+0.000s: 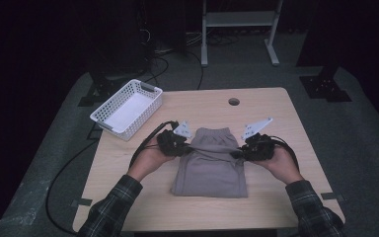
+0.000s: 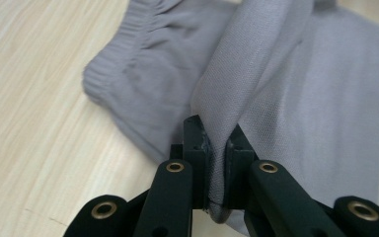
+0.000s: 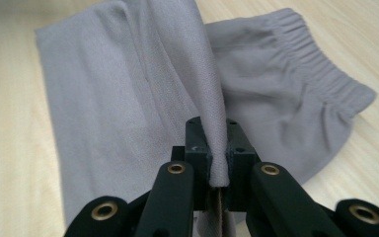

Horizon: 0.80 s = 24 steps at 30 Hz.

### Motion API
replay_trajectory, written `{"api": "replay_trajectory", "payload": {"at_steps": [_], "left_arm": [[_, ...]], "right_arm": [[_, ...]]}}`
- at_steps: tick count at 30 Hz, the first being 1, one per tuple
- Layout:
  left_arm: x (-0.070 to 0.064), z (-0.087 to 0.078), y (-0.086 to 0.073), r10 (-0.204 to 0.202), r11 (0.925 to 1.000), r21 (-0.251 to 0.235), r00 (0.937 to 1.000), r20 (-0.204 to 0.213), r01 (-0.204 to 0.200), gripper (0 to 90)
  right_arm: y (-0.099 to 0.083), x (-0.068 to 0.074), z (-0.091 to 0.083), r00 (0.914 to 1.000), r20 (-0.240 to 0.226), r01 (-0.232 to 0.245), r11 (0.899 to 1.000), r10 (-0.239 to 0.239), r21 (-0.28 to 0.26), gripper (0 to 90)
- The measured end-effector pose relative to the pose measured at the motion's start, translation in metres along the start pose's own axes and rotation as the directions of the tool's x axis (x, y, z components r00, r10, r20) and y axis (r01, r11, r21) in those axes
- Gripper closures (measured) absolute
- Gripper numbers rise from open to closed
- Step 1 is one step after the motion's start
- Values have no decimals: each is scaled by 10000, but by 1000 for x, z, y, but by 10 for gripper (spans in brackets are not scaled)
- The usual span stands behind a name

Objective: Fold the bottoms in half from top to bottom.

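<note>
The grey shorts (image 1: 210, 163) lie at the centre of the high view, on the wooden table (image 1: 276, 113). Their long axis runs from the bottom of the frame to the top. The elastic waistband points toward the top, and the folded end toward the bottom, near the person's sleeves.

The cloth is plain, finely woven and mid-grey. The waistband is gathered into ribs; it shows at the upper left of the left gripper view (image 2: 123, 54) and at the upper right of the right gripper view (image 3: 321, 64). A raised fold of cloth runs across the shorts between the two grippers.

The left gripper (image 1: 180, 143) sits at the left edge of the shorts. Its jaws are nearly closed, pinching a ridge of the cloth (image 2: 217, 168). The right gripper (image 1: 249, 148) sits at the right edge, and its jaws are likewise pressed on a standing fold (image 3: 218, 163).

Bare table lies on both sides of the shorts and between them and the top edge, where a round hole (image 1: 234, 101) is cut. A white basket (image 1: 127, 107) stands at the upper left corner, well apart from the shorts. The bottom edge of the table is near the folded end.
</note>
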State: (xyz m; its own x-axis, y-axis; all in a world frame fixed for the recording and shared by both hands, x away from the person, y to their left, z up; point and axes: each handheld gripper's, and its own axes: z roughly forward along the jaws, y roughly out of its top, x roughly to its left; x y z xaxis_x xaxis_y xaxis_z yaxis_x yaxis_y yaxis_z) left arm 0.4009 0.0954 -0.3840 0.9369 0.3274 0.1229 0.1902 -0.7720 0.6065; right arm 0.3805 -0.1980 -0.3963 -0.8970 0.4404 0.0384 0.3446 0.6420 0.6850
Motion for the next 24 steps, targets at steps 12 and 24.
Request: {"api": "replay_trajectory", "payload": {"at_steps": [12,24], "left_arm": [[35,35,0,-806,9959,393,9963,-312,818,839],[44,46,-9,-1371,9906,-15,9899,-367,1371,576]], "right_arm": [[4,-42,28,9974,335,-655,9974,645,313,824],[-5,-60,36,9891,799,-1226,9923,1238,-193,540]]}}
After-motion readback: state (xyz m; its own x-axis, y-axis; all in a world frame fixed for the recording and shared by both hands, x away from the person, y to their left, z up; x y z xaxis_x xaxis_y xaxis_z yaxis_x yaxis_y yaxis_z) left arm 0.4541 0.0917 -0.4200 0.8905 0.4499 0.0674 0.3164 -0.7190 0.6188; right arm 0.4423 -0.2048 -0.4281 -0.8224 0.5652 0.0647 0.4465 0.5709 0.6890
